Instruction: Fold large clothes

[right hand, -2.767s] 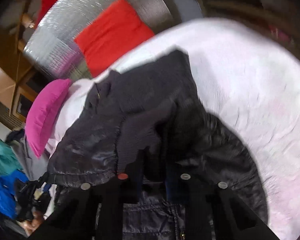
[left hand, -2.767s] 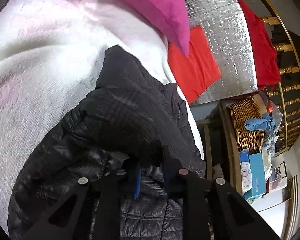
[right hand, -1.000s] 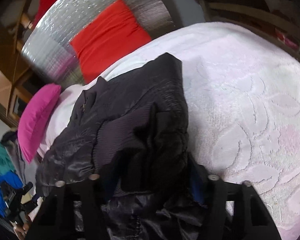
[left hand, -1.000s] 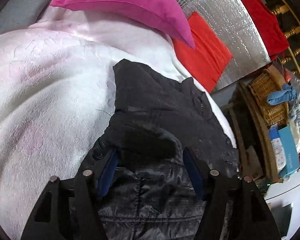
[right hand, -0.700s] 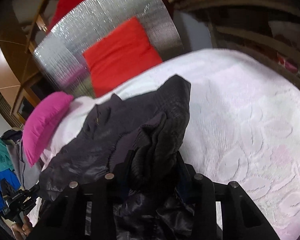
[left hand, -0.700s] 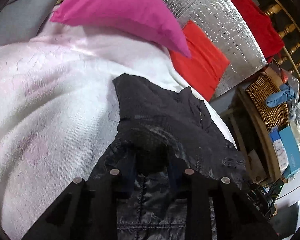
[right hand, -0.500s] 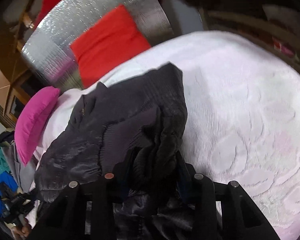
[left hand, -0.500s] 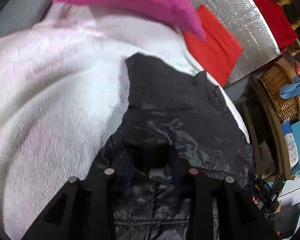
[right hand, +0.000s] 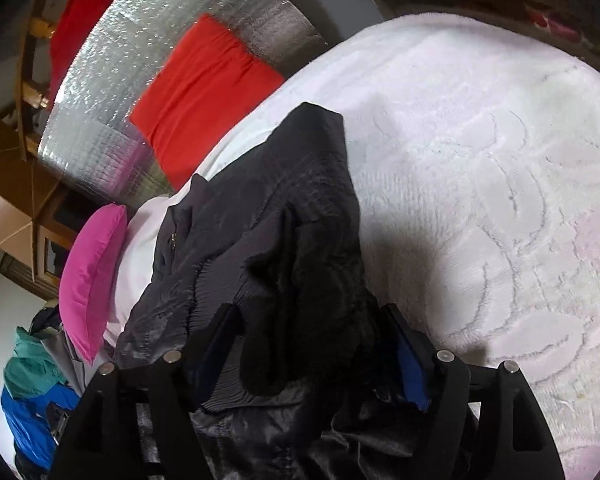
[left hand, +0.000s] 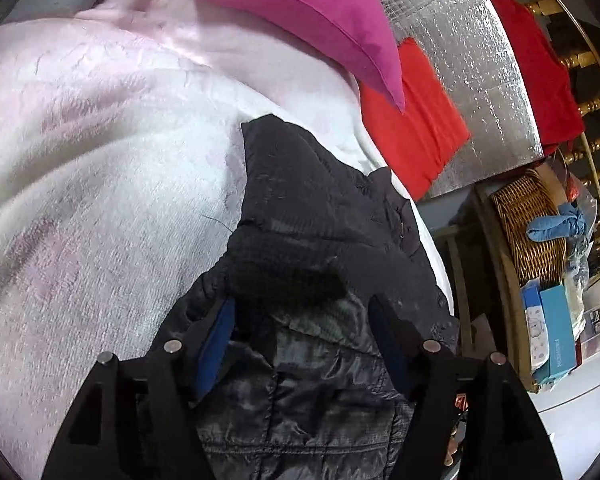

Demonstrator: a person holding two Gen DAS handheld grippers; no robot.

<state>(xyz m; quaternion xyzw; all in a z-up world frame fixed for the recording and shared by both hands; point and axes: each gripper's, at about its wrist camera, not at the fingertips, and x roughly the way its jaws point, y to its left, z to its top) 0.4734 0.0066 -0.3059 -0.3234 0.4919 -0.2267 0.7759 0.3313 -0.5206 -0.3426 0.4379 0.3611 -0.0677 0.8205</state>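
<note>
White bedspread point(left hand: 80, 200), pink pillow point(left hand: 292, 12) beyond; black jacket point(left hand: 320, 208) bunched on the bed, between and ahead of both sets of jaws.
Left gripper point(left hand: 300, 320) and right gripper point(right hand: 312, 332) have just been opening, jaws released, fabric between but unpinched. Pick a clean hem edge before you clench again. Sleeves and lower hem are hidden under the fingers and folds.
</note>
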